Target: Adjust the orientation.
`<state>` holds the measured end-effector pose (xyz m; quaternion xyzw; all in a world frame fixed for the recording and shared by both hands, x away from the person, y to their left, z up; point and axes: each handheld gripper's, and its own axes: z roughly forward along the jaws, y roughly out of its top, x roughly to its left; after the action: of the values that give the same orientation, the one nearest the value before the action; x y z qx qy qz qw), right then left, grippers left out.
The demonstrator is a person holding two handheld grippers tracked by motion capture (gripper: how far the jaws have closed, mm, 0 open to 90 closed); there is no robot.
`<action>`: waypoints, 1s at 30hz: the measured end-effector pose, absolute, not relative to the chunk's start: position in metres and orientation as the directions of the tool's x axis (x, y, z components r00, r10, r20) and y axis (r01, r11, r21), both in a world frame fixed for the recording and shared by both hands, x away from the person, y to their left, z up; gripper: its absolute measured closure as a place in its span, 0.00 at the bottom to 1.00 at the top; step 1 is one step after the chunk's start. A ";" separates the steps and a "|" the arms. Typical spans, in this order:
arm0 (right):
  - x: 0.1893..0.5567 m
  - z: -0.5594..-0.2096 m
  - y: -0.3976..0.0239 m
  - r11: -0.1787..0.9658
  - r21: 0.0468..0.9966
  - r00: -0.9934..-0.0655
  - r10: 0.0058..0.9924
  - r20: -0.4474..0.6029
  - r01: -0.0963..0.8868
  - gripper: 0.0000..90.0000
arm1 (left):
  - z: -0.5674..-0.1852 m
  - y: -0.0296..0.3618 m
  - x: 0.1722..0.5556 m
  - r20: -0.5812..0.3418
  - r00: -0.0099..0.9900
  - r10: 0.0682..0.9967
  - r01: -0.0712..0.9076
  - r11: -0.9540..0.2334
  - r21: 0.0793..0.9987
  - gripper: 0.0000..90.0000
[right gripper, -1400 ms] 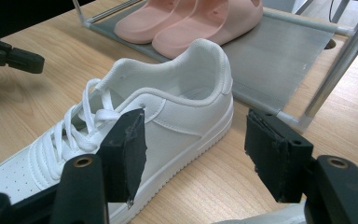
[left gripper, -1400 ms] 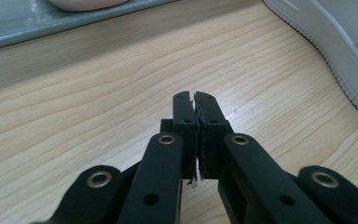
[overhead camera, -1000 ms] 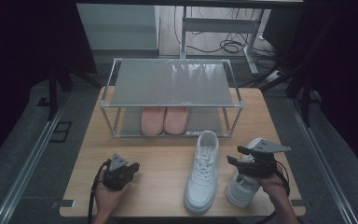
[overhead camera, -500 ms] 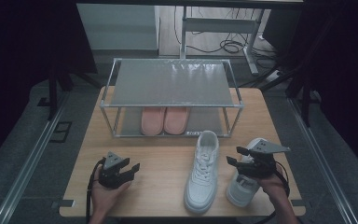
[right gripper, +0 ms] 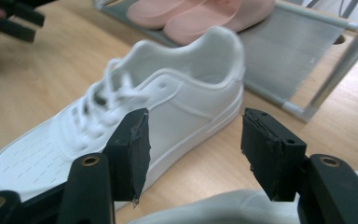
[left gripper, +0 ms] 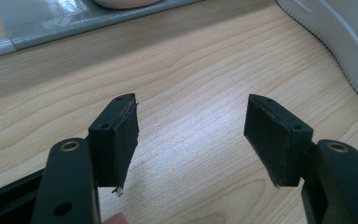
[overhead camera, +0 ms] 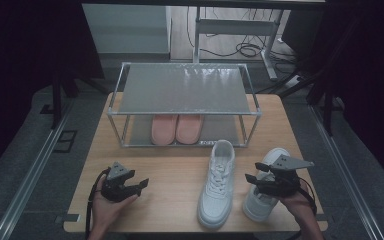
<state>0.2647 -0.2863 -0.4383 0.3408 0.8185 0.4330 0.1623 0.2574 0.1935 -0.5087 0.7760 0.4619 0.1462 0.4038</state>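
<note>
- The left gripper had just been opening, jaws wide over bare wooden tabletop, nothing between them.
- The right gripper had just been closing slightly yet gaped, gripping nothing.
- The laced white leather sneaker lay just beyond its jaws.
- A second white sneaker sat under it.

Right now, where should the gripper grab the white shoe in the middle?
Probably the heel collar of the white shoe, coming from above at its shelf-side end: the opening there gives a thin upright rim for two jaws. The right gripper is open beside it.
</note>
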 end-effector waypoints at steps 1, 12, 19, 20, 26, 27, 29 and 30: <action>0.261 -0.439 -0.284 0.405 0.815 -0.721 0.693 0.022 0.414 0.48 | -0.508 0.194 0.257 -0.146 0.533 0.833 0.598 -0.248 0.762 0.39; 0.231 -0.448 -0.267 0.505 0.776 -0.780 0.625 -0.027 0.378 0.76 | -0.506 0.192 0.256 -0.154 0.546 0.824 0.590 -0.247 0.769 0.40; 0.227 -0.455 -0.260 0.564 0.738 -0.813 0.581 -0.037 0.370 0.92 | -0.511 0.193 0.258 -0.144 0.519 0.843 0.610 -0.248 0.752 0.40; 0.227 -0.455 -0.259 0.575 0.731 -0.811 0.583 -0.052 0.367 0.94 | -0.511 0.193 0.258 -0.137 0.512 0.848 0.612 -0.248 0.751 0.40; 0.219 -0.450 -0.253 0.597 0.731 -0.835 0.546 -0.070 0.330 0.99 | -0.510 0.197 0.257 -0.133 0.487 0.863 0.617 -0.232 0.752 0.41; 0.218 -0.450 -0.251 0.602 0.729 -0.841 0.537 -0.068 0.326 1.00 | -0.510 0.197 0.257 -0.135 0.486 0.864 0.617 -0.229 0.753 0.41; 0.215 -0.450 -0.247 0.616 0.721 -0.852 0.519 -0.067 0.319 1.00 | -0.509 0.197 0.257 -0.136 0.486 0.863 0.617 -0.228 0.754 0.41; 0.214 -0.451 -0.245 0.625 0.715 -0.858 0.508 -0.067 0.314 1.00 | -0.509 0.196 0.257 -0.138 0.487 0.863 0.617 -0.228 0.754 0.41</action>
<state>0.2144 -0.2445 -0.4509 0.2306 0.8915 0.3667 0.1325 0.2568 0.1964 -0.5092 0.7676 0.4818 0.1568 0.3925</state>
